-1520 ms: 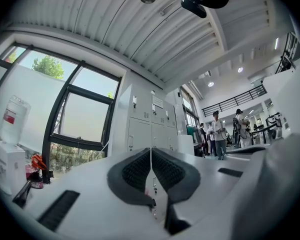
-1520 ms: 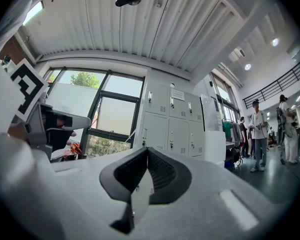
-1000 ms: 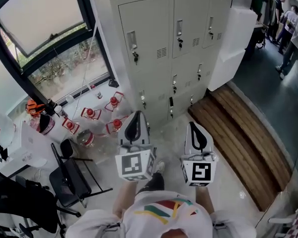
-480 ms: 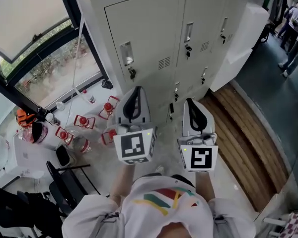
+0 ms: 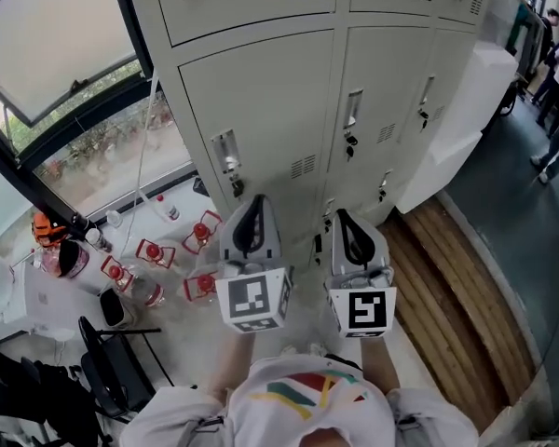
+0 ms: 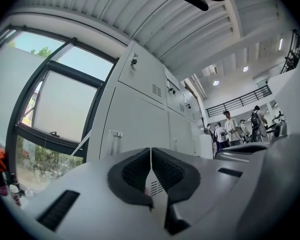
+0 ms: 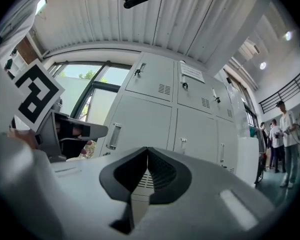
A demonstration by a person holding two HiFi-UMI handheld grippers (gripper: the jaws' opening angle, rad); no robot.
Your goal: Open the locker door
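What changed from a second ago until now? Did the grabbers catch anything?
The left gripper and right gripper moved forward, closer to the lockers, which look bigger now. Nothing was grabbed or let go. Their jaws stay shut and empty, and the doors stay closed.

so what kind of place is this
Probably a locker corner in a large workplace or lab hall: a bank of pale grey metal lockers with keyed doors, a tall dark-framed window beside it, and people standing farther along the open floor.
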